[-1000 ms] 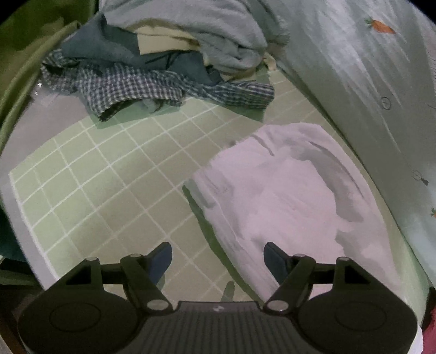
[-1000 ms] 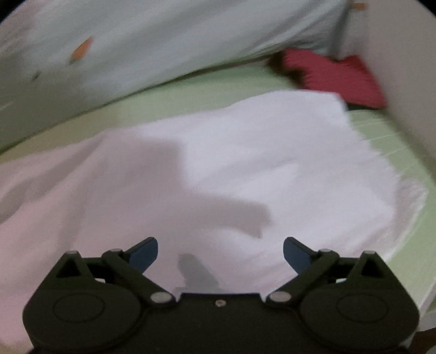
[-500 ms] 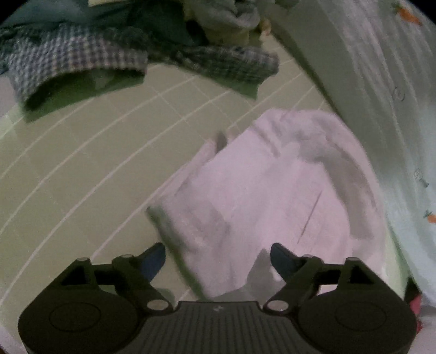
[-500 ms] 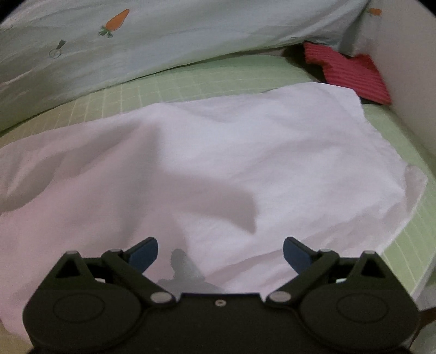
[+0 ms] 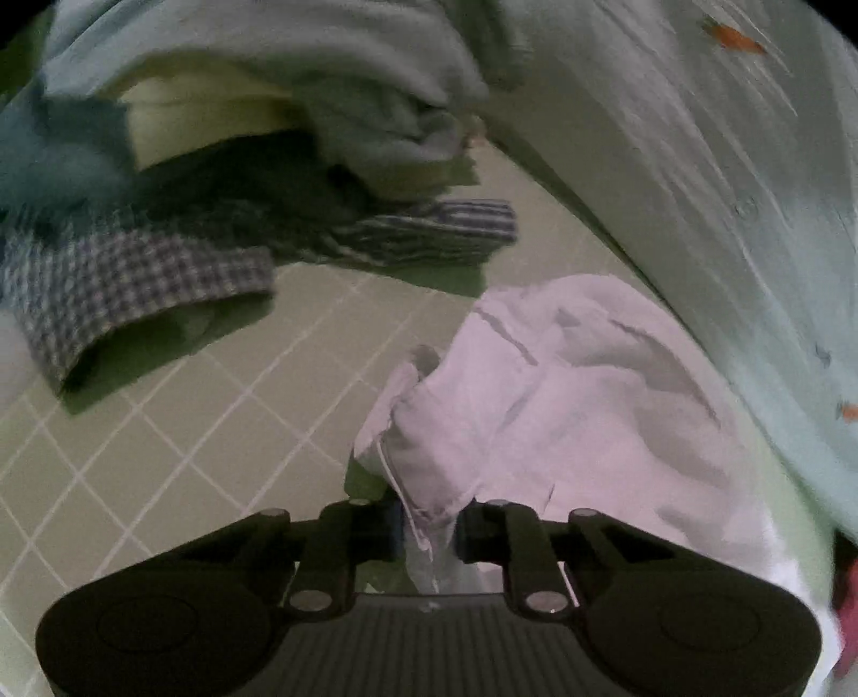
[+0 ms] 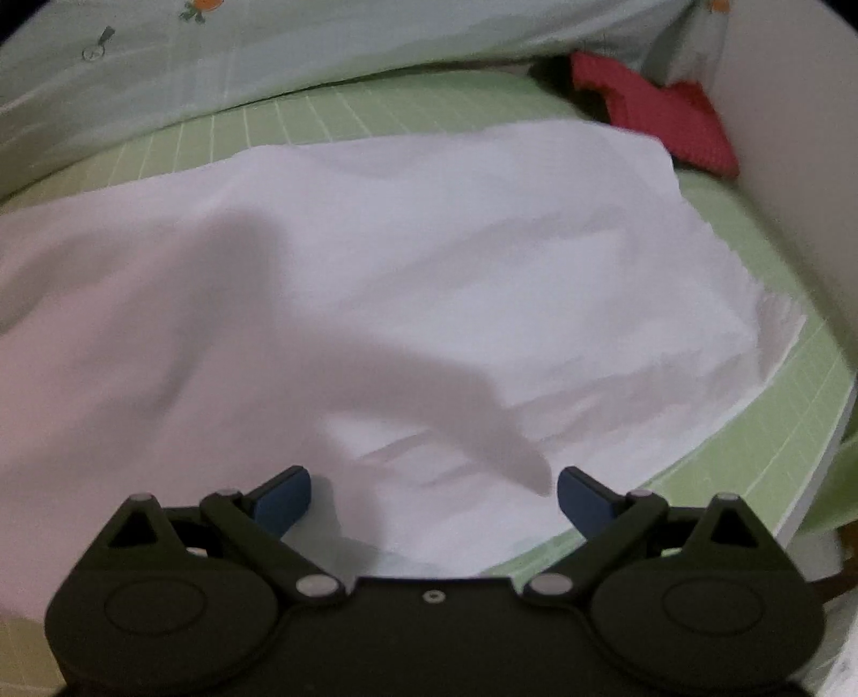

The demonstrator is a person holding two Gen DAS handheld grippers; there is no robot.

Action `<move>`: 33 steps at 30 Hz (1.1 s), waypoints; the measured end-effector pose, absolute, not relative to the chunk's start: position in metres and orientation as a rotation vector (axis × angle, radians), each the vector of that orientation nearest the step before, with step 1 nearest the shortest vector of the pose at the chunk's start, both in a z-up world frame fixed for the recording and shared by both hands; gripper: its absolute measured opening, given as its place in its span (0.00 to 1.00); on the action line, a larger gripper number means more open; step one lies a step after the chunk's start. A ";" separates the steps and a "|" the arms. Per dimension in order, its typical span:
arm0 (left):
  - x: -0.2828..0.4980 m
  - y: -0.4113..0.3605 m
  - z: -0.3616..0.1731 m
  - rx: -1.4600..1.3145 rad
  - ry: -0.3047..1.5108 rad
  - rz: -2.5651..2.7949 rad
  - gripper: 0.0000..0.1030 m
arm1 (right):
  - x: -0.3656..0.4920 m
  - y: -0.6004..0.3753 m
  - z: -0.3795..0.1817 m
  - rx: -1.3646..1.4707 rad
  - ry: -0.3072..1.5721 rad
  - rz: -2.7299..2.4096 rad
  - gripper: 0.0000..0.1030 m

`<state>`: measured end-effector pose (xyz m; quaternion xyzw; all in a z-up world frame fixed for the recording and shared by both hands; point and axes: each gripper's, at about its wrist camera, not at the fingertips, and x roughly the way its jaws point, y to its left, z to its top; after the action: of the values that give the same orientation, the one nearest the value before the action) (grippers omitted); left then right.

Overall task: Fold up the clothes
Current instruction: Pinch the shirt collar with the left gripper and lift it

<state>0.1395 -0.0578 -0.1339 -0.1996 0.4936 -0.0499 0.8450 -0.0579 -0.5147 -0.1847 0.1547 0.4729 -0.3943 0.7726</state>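
White garment (image 5: 579,407) spread on the bed (image 5: 177,429): the left tool (image 5: 429,528) pinches its near-left edge, cloth running far-right from it; the right tool (image 6: 434,498), fingers wide, hovers over the near-right portion, holding nothing.

The left wrist camera sits low over the bed (image 5: 177,429), facing a clothes pile (image 5: 225,177). The right wrist camera looks from the bed's edge (image 6: 772,429) toward a carrot-print quilt (image 6: 322,48). Both views closely share the white garment (image 5: 579,407) (image 6: 429,268).
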 end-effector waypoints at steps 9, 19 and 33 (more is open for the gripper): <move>0.114 -0.124 -0.056 -0.276 0.827 -0.265 0.16 | -0.097 -0.562 -0.165 0.462 0.866 -0.933 0.97; 0.057 -0.292 -0.024 -0.182 0.759 -0.492 0.16 | -0.139 -0.637 -0.152 0.508 0.812 -0.885 0.97; 0.000 -0.432 -0.121 -0.085 1.047 -0.337 0.31 | -0.195 -0.720 -0.154 0.375 0.922 -0.767 0.97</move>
<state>-0.0001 -0.4318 -0.1212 -0.0405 0.4973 -0.1601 0.8517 -0.1953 -0.7203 -0.1542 0.1756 0.4314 -0.3588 0.8089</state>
